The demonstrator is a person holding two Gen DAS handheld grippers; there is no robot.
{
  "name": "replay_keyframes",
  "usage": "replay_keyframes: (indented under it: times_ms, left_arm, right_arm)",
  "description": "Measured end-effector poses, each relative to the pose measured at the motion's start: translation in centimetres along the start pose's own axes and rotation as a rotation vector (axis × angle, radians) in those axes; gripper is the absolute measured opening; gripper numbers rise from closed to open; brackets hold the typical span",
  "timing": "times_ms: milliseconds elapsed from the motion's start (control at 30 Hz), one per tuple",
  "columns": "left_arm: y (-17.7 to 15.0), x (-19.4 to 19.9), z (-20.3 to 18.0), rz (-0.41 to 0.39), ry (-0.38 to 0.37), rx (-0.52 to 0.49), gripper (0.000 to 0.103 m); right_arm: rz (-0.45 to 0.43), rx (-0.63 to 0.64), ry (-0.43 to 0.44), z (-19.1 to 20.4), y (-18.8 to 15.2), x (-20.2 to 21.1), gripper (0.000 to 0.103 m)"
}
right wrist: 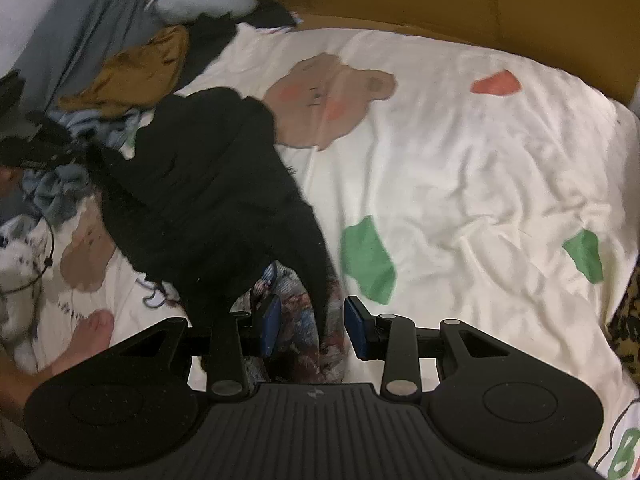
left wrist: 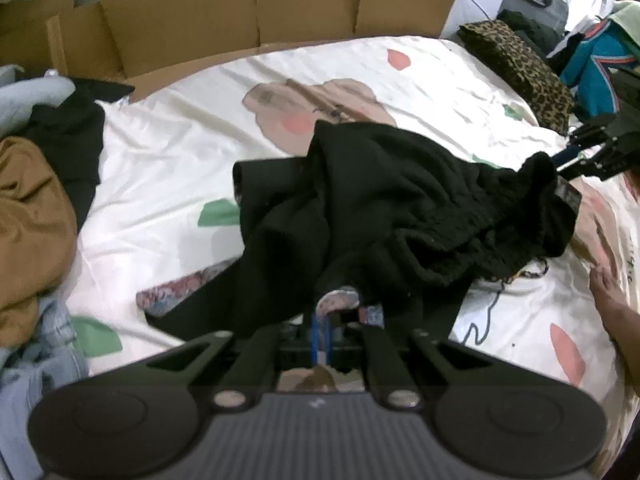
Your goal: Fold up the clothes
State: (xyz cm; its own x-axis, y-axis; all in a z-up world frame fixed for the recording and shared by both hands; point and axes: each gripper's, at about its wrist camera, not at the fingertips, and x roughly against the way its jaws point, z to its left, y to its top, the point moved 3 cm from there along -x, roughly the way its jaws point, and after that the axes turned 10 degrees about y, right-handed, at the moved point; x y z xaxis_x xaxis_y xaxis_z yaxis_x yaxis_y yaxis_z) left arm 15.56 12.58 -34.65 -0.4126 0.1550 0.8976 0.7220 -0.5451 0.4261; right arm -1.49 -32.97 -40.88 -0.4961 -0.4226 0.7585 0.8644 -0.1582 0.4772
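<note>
Fingers (left wrist: 322, 330) pinching black garment (left wrist: 392, 208); right gripper (right wrist: 312, 326) spread; clothes pile (left wrist: 36, 208) beside.

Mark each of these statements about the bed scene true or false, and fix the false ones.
1. The left gripper is shut on the black garment. True.
2. The bedsheet is plain blue. False: it is white, printed with a bear and green and red shapes.
3. In the right wrist view, the right gripper has fabric between its jaws, which stand apart. True.
4. The brown garment lies spread flat in the middle of the bed. False: it is bunched in a pile of clothes at the bed's edge.
5. Cardboard stands along the far side of the bed. True.
</note>
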Motion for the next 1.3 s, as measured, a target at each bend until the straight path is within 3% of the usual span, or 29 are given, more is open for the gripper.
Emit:
replay_keyframes:
  times_ms: [567, 600, 633, 667, 1000, 1300]
  left_arm:
    - [-2.7, -1.3, 0.5, 0.05, 0.01, 0.053, 0.003]
    - [-2.6, -1.0, 0.5, 0.044, 0.01, 0.058, 0.003]
    - [-2.5, -0.7, 0.6, 0.038, 0.01, 0.063, 0.003]
    - [-2.3, -0.3, 0.7, 0.029, 0.011, 0.07, 0.003]
    - [0.8, 4.4, 2.1, -0.092, 0.028, 0.155, 0.003]
    - [3.2, 9.6, 2.6, -0.174, 0.048, 0.192, 0.003]
  right_arm:
    - [0.058, 0.077, 0.048, 2.4, 0.5, -3.7, 0.041]
    - [0.061, 0.087, 0.045, 2.6, 0.5, -3.7, 0.033]
    - [0.062, 0.103, 0.033, 2.8, 0.6, -3.5, 0.006]
    - [0.064, 0.119, 0.022, 2.9, 0.7, -3.3, 0.001]
    - [-0.152, 0.04, -0.094, 2.0, 2.9, 2.9, 0.001]
    - [-0.288, -0.003, -0.106, 2.9, 5.3, 5.9, 0.001]
